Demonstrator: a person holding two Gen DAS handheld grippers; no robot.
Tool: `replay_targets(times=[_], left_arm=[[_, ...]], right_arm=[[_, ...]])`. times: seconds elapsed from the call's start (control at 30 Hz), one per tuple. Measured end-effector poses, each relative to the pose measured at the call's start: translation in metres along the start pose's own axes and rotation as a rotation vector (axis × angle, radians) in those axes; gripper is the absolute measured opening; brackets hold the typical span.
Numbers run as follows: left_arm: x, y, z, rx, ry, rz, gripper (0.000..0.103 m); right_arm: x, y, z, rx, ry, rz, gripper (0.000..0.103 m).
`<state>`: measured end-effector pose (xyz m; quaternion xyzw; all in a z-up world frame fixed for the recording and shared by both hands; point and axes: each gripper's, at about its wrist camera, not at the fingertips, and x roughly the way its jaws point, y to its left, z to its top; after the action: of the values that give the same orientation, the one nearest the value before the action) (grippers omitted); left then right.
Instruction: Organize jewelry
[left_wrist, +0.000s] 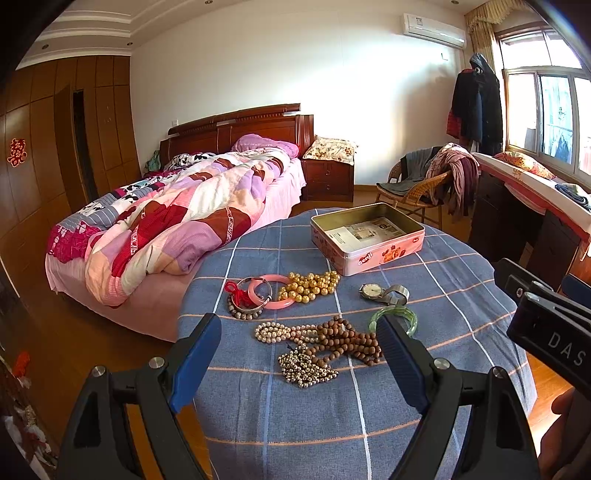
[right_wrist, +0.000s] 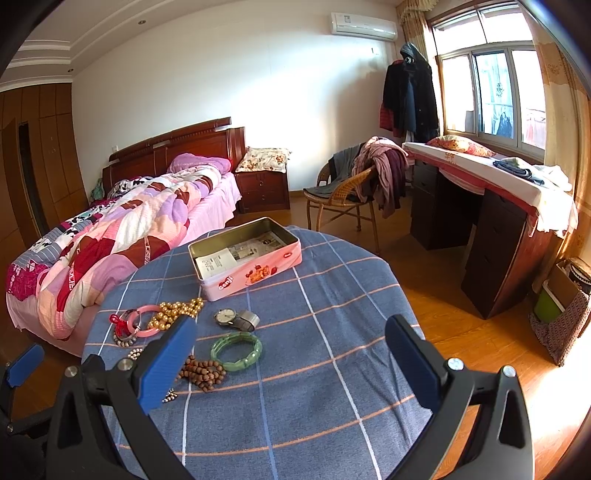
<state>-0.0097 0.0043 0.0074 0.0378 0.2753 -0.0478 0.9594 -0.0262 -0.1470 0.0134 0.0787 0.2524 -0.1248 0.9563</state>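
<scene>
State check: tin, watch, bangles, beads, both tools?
tin: lid off, paper inside, no jewelry
watch: on the cloth, outside tin
green bangle: flat on the cloth
pink bangle: overlapping a silver bangle
brown beads: heaped, tangled with others
left tool: open, empty
right tool: open, empty

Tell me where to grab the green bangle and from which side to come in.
Pinch the green bangle across its rim on the open right side, coming from above with one finger inside the ring. It lies flat on the tablecloth, and the brown beads crowd its left edge.
</scene>
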Motion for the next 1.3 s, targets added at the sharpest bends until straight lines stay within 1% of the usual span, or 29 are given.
replay_targets(times=[1.3], left_arm=[[-0.0036,0.0001,0.0005,0.0,-0.007,0.001,0.086]], right_arm=[[-0.0006,0.001,-0.0002,-0.001,0.001,0.001,0.103]])
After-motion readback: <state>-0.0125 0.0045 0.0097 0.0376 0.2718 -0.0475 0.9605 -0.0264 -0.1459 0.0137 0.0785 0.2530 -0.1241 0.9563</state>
